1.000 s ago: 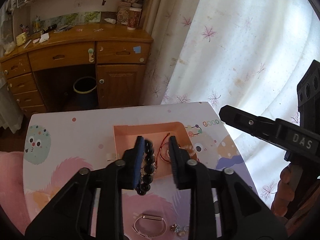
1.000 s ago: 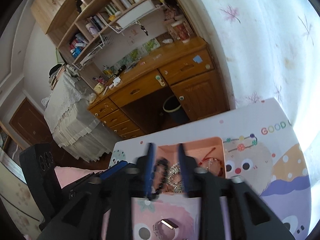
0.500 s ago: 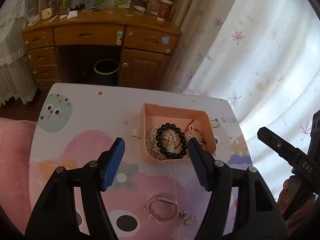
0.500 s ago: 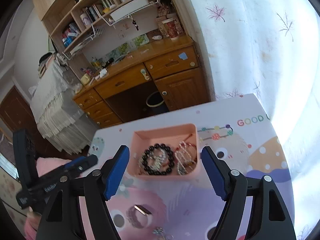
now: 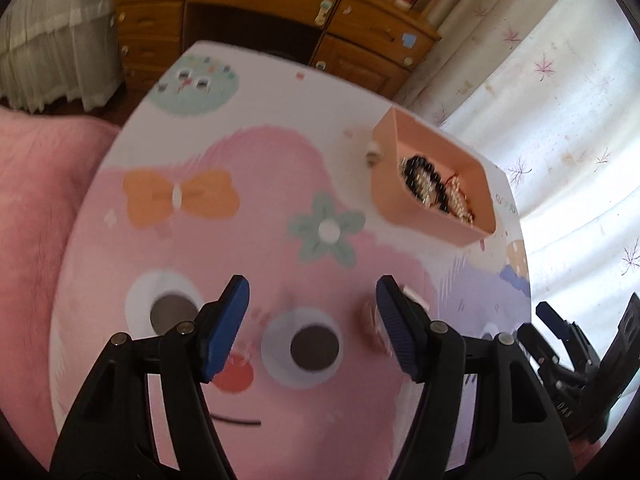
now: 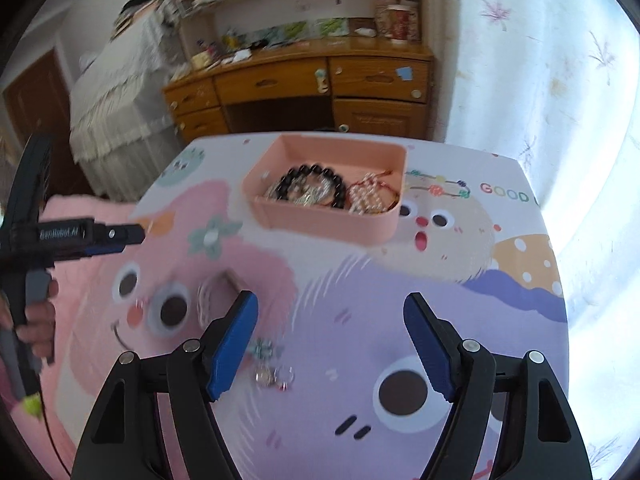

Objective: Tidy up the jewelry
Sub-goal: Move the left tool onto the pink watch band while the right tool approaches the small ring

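Note:
A pink tray [image 6: 276, 216] [image 5: 400, 216] on the cartoon-print table holds a black bead bracelet [image 6: 316, 171] [image 5: 416, 162], a pearl and red-cord bracelet [image 6: 370, 196] and silvery pieces. A pink watch-like band [image 6: 218, 286] lies on the table near my right gripper's left finger. Small rings and earrings [image 6: 274, 376] lie just in front of my right gripper [image 6: 332, 344], which is open and empty. My left gripper [image 5: 312, 328] is open and empty, low over the table's left part; the band shows blurred by its right finger [image 5: 370, 314].
A wooden desk [image 6: 320, 80] with drawers stands beyond the table's far edge. A white curtain [image 6: 540, 60] hangs to the right. A pink cushion [image 5: 36, 184] lies left of the table. The left gripper's handle and hand show at the left of the right wrist view [image 6: 36, 248].
The left gripper let the black bead bracelet fall into the tray, opened, and drew back low to the left. The right gripper opened, pulled back and dropped toward the small pieces.

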Action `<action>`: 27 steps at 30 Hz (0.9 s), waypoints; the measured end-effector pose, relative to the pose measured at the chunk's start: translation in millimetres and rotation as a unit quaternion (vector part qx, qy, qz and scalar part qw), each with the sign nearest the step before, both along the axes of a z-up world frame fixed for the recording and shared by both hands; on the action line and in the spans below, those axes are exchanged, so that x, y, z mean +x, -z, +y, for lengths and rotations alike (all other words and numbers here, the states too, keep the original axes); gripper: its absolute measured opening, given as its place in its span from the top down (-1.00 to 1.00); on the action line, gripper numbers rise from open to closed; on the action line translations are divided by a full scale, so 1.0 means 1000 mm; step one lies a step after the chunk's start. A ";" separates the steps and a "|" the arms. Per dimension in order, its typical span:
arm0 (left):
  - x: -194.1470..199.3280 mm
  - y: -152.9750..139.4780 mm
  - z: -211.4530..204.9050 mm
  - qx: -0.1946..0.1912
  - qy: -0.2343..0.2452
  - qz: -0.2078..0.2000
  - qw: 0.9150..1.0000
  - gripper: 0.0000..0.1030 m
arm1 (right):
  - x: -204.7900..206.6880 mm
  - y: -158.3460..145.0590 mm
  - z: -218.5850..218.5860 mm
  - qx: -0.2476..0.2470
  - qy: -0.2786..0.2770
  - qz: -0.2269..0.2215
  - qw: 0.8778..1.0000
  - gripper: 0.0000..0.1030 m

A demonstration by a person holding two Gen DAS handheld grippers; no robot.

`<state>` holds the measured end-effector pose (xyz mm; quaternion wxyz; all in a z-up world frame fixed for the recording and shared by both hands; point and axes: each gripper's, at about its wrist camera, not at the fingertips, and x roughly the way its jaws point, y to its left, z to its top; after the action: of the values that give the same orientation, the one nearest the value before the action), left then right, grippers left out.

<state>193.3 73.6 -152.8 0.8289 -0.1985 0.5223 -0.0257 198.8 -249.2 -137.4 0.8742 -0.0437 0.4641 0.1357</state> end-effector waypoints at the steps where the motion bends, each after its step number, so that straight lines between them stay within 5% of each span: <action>1: -0.006 0.007 0.001 -0.009 -0.004 0.012 1.000 -0.23 | -0.008 0.005 0.004 -0.007 -0.008 -0.002 1.000 -0.49; 9: -0.027 0.032 -0.021 -0.094 -0.014 0.058 0.994 -0.23 | -0.053 0.027 0.029 -0.054 -0.055 -0.022 0.997 -0.50; 16: -0.012 0.034 -0.054 -0.088 0.017 0.071 0.993 -0.31 | -0.071 0.045 0.049 -0.084 -0.120 -0.036 0.989 -0.44; 23: 0.009 0.042 -0.092 -0.070 0.040 0.102 0.991 -0.46 | -0.073 0.064 0.062 -0.089 -0.169 -0.020 0.981 0.16; 27: 0.021 0.045 -0.111 -0.063 0.037 0.111 0.991 -0.47 | -0.071 0.074 0.062 -0.082 -0.177 -0.007 0.981 0.30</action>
<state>214.4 -37.0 -198.0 0.7504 -0.2320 0.6152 -0.0673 127.6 -186.8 -211.3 0.8329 -0.1975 0.4526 0.2497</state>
